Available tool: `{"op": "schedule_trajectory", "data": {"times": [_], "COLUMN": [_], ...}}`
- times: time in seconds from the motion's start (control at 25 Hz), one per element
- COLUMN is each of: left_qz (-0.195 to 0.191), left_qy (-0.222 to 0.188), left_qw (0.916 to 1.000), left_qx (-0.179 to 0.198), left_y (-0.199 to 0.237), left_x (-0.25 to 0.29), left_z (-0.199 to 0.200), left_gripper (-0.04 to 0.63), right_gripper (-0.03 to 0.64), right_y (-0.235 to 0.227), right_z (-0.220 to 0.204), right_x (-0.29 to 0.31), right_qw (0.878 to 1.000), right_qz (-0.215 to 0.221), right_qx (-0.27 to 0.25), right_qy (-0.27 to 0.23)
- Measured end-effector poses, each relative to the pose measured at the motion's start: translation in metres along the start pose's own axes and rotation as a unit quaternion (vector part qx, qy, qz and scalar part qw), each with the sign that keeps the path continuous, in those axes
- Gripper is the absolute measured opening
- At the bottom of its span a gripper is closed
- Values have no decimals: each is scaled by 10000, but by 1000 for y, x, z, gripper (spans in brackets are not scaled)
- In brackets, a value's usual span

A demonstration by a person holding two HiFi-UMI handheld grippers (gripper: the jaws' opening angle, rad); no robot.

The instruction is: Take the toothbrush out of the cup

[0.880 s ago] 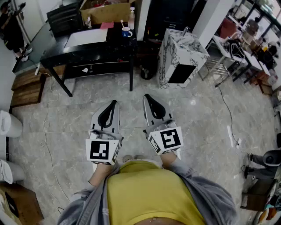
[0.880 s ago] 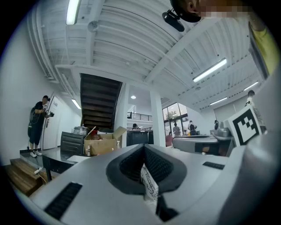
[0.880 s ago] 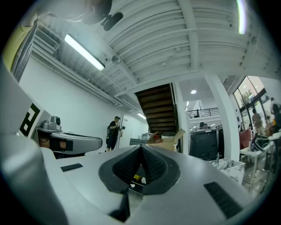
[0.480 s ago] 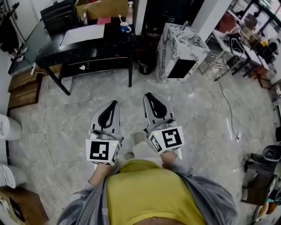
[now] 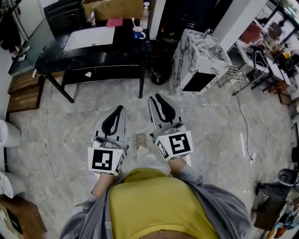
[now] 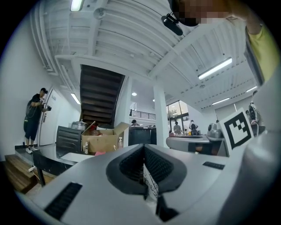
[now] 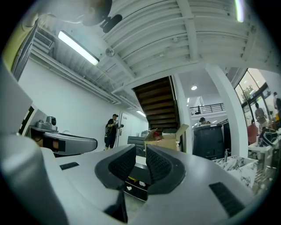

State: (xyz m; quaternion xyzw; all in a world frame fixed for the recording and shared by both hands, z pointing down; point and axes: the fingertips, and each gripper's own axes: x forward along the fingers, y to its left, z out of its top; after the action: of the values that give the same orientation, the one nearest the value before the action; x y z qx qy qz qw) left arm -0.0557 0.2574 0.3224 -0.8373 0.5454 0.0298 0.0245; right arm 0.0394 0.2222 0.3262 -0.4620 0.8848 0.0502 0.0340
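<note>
Pale toothbrush [image 5: 133, 21] — tilted in blue cup [image 5: 138, 33]

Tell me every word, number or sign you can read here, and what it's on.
No readable words or numbers anywhere.
Left marker cube and right marker cube: black-and-white square patterns only, no letters.
Cardboard box and bottle: any print is too small to read.

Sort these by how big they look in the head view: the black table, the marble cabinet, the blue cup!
Largest: black table
Next: marble cabinet
Smallest by far: blue cup, standing on the table
</note>
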Motion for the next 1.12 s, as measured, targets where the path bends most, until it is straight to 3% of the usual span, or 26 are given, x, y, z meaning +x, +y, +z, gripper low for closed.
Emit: {"op": "schedule_trajectory", "data": {"times": [0.28,0.56,0.88,1.12], "left_qz": [234,352,589,528], "left_qy": [-122,-130,29,102], "left_qw": [9996,9993,9983,9985], "left_qx": [-21,18,18,32], "left_y": [52,76,93,103], "left_x": [103,186,226,253], "left_z": [1,-6,-17,-20], "left_gripper": [0,0,0,0], "right_gripper": [89,95,106,109], "right_y": [-61,-119,-157,-179], "right_z": [-16,-37,-50,-56], "right_x": [99,168,202,216], "right_qw": [9996,9991,9989,9991], "right_qz": [275,413,424,283], "right_qx": [-22,60,126,233], "right_qy": [74,111,155,203]}}
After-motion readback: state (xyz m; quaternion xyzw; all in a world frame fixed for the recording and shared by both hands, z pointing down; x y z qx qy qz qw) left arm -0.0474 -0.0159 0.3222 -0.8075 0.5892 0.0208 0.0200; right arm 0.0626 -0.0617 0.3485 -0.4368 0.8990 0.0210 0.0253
